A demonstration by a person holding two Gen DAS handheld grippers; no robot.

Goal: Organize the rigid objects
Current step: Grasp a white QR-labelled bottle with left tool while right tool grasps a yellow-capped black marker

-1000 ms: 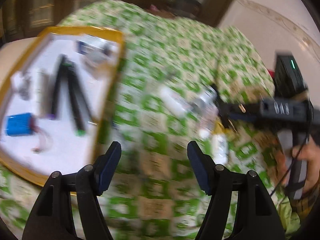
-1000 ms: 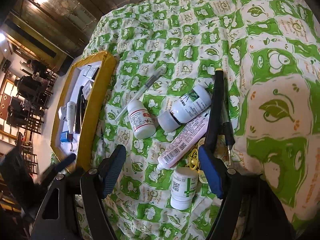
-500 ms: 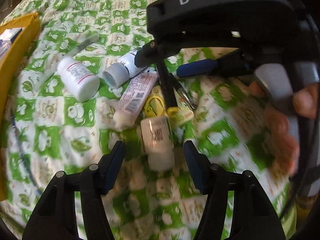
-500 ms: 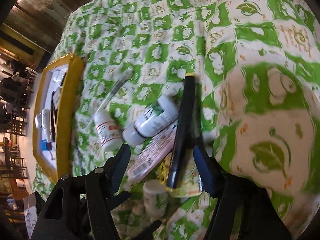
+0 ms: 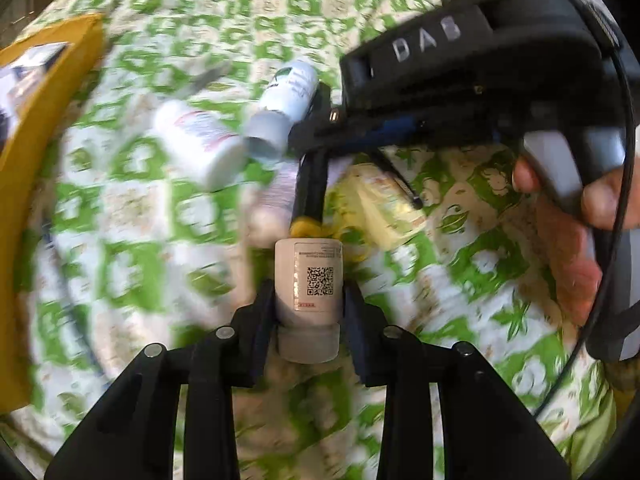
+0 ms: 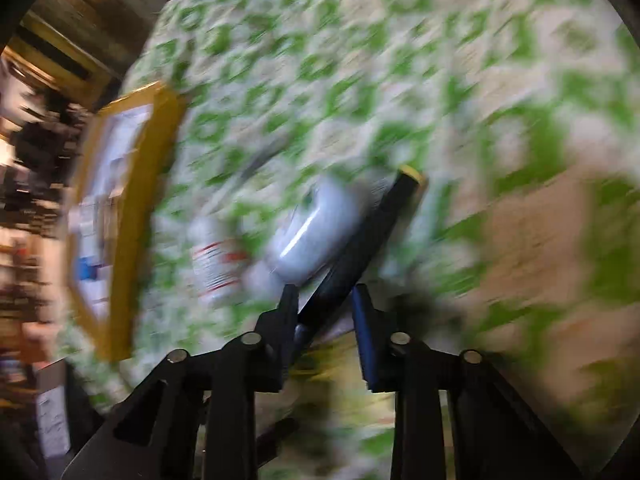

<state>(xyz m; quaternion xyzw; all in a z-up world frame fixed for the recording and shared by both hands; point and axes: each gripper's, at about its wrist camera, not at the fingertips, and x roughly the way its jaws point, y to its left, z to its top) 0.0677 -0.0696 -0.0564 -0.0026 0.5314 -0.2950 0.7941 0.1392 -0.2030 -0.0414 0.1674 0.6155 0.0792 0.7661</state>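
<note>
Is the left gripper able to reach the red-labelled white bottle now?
Probably not yet: the left gripper has just closed on the QR-code bottle, so its jaws are occupied, though the red-labelled bottle lies uncovered.

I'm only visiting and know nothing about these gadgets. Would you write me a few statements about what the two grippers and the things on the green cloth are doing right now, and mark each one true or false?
1. The left gripper has a white bottle with a QR code between its fingers. True; its jaws have just been closing.
2. That bottle is standing inside the yellow-rimmed tray. False; it is over the green patterned cloth, apart from the tray.
3. The right gripper has a black stick with a yellow end between its fingers. True; its jaws have just been closing.
4. The right gripper is reaching into the tray. False; the tray lies off to its left.
5. A bare hand holds the right gripper's handle. True.
</note>
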